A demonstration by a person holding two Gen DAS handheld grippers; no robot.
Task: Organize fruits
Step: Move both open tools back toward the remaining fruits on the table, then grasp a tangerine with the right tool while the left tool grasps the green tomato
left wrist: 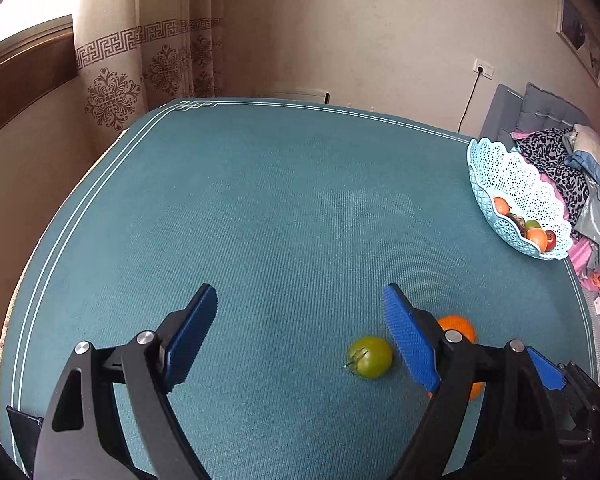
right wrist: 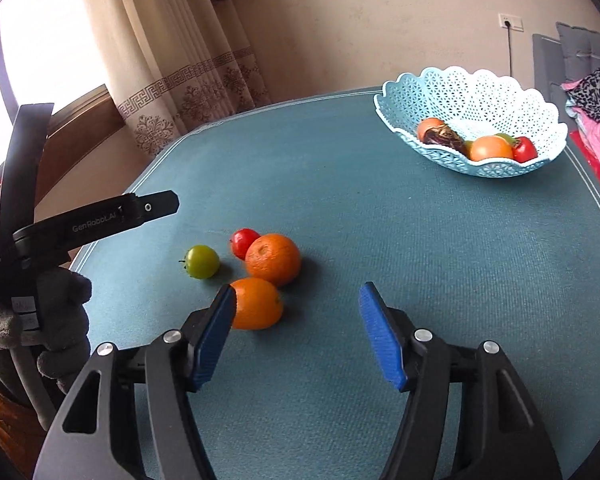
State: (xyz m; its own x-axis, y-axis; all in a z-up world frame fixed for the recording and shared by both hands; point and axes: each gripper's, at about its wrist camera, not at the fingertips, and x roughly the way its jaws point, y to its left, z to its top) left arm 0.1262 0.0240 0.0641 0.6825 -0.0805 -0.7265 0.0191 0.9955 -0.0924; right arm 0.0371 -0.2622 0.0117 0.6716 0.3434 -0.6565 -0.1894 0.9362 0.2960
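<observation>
Your right claw point(right wrist: 296, 334) hangs wide open over bare teal surface point(right wrist: 380, 220), with open cloth all the way to the basket point(right wrist: 470, 96). To its left, two oranges point(right wrist: 273, 259), a red tomato point(right wrist: 244, 242) and a green tomato point(right wrist: 202, 261) cluster, blocking that side.

Open right tongs point(right wrist: 296, 330), oranges point(right wrist: 273, 259), basket point(right wrist: 472, 92)

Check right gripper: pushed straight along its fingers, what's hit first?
Probably nothing: the open right gripper points over bare teal table mat. The nearest round orange sits just outside its left finger; depth unclear.
</observation>
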